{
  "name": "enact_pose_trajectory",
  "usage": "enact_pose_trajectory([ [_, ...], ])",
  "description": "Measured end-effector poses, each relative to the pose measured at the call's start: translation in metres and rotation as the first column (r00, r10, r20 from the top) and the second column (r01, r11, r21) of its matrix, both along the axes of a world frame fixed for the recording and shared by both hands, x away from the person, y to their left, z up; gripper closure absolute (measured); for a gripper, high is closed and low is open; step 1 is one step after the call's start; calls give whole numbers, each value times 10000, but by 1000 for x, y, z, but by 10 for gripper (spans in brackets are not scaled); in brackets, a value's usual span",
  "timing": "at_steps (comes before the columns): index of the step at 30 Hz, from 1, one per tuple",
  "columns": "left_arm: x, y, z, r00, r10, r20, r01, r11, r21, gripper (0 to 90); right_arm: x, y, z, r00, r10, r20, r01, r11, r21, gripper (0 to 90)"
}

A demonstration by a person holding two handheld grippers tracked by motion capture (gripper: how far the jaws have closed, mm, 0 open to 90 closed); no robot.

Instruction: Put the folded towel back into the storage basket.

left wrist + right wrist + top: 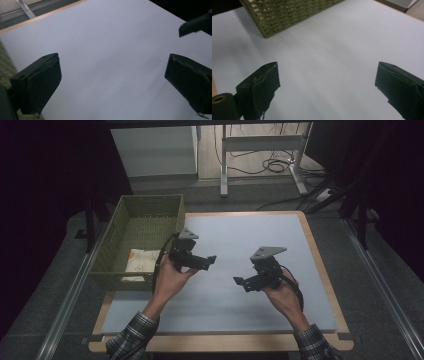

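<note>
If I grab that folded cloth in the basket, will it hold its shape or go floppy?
The cloth would probably go floppy: it lies soft and flat in folds on the floor of the basket. It looks light for its size, being thin fabric. It seems unlikely to roll or slide, though a pinch on one layer might let the folds fall open.
</note>
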State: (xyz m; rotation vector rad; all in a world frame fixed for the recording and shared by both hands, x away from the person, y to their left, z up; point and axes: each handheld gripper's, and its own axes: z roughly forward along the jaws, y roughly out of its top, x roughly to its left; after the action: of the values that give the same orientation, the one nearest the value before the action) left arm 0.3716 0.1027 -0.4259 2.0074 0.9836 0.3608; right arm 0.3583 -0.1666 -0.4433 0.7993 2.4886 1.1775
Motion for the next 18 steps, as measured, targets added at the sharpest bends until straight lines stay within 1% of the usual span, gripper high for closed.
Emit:
enact_pose_trajectory([
  [3, -10, -14, -11, 9995, -321, 56, 322, 9995, -30, 10, -5, -21, -6, 9996, -271, 14, 271, 9996, -116, 40],
  [5, -17, -23, -21, 9987, -519, 0, 519, 9987, -7, 9, -8, -31, -11, 9991, -414, -29, 413, 9991, -125, 27],
  [6, -20, -26, -27, 9974, -718, -47, 718, 9973, 126, 5, -9, -36, -14, 9988, -487, -37, 486, 9987, -149, 23],
  [9, -30, -35, -46, 9964, -848, -20, 847, 9945, 611, 1, -13, -50, -26, 9970, -759, -173, 752, 9965, -371, 12],
  [10, -34, -38, -54, 9958, -916, -45, 916, 9932, 721, 1, -14, -54, -30, 9962, -848, -176, 839, 9953, -473, 10],
  [11, -36, -38, -59, 9957, -918, -86, 922, 9926, 785, 0, -15, -59, -36, 9955, -936, -173, 923, 9938, -623, 9],
  [13, -40, -39, -72, 9956, -913, -200, 928, 9915, 916, 0, -16, -64, -44, 9932, -1116, -340, 1089, 9914, -729, 9],
  [16, -46, -37, -91, 9969, -722, -316, 759, 9874, 1388, 0, -18, -70, -59, 9889, -1356, -607, 1302, 9878, -855, 8],
  [17, -47, -33, -99, 9971, -621, -444, 678, 9879, 1393, 0, -19, -72, -65, 9873, -1452, -640, 1388, 9858, -945, 8],
  [18, -47, -32, -103, 9968, -582, -541, 652, 9882, 1385, 0, -20, -74, -72, 9866, -1509, -619, 1445, 9848, -965, 9],
])
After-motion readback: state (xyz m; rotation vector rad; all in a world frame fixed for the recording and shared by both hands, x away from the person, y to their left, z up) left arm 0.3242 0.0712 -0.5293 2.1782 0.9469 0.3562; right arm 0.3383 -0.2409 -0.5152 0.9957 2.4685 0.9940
